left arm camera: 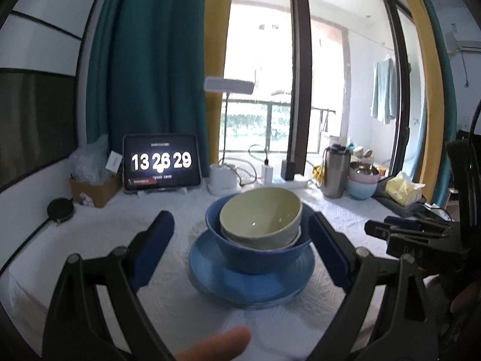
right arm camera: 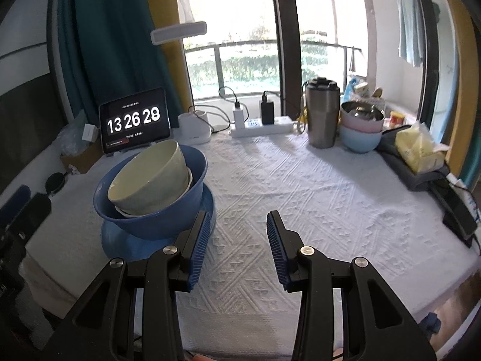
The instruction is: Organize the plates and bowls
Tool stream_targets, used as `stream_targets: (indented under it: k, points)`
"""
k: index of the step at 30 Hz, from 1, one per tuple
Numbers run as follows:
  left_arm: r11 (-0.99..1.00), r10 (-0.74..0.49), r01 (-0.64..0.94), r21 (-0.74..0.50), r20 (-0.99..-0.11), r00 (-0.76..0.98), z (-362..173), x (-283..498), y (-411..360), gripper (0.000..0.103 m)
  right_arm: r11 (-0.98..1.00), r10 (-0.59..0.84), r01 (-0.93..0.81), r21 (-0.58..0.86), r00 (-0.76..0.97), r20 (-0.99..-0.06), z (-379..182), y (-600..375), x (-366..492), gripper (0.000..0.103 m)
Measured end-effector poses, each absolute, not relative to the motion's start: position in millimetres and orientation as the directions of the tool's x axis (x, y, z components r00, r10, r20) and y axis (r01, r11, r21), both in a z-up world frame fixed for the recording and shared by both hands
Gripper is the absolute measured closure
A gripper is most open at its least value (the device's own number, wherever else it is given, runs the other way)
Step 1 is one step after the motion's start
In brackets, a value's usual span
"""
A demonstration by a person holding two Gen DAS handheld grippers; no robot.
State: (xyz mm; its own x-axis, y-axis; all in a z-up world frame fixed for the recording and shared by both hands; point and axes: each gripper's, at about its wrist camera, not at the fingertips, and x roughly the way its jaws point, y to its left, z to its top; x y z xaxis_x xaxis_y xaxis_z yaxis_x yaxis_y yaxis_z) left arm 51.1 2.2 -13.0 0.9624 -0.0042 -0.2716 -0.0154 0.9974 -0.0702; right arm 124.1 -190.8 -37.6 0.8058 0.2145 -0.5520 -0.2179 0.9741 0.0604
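On the white cloth stands a stack: a blue plate [left arm camera: 210,273] [right arm camera: 120,245], on it a blue bowl [left arm camera: 261,255] [right arm camera: 156,219], and nested inside a white bowl [left arm camera: 297,237] with a pale green bowl [left arm camera: 258,216] [right arm camera: 150,174] tilted on top. My left gripper [left arm camera: 240,215] is open wide; the stack sits just ahead between its blue pads [left arm camera: 156,240], untouched by them. My right gripper [right arm camera: 239,215] is open over bare cloth, to the right of the stack, nothing between its fingers [right arm camera: 200,240]. The right gripper's body [left arm camera: 405,230] shows at the right of the left wrist view.
At the back stand a tablet clock [right arm camera: 133,120], a lamp base [right arm camera: 195,129], a power strip [right arm camera: 261,126], a steel tumbler [right arm camera: 323,111] and stacked pink and blue bowls [right arm camera: 360,132]. A yellow tissue pack [right arm camera: 419,147] lies right, a cardboard box [left arm camera: 96,189] left. A fingertip [left arm camera: 216,346] shows below.
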Motion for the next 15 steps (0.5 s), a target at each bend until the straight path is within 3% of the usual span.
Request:
stream_targets:
  k: [15]
  points:
    - [0.998, 0.021, -0.034, -0.061, -0.199, 0.980, -2, 24, 3, 0.011, 0.976, 0.192, -0.218, -0.024, 0.901, -0.390, -11, -194, 77, 0.061]
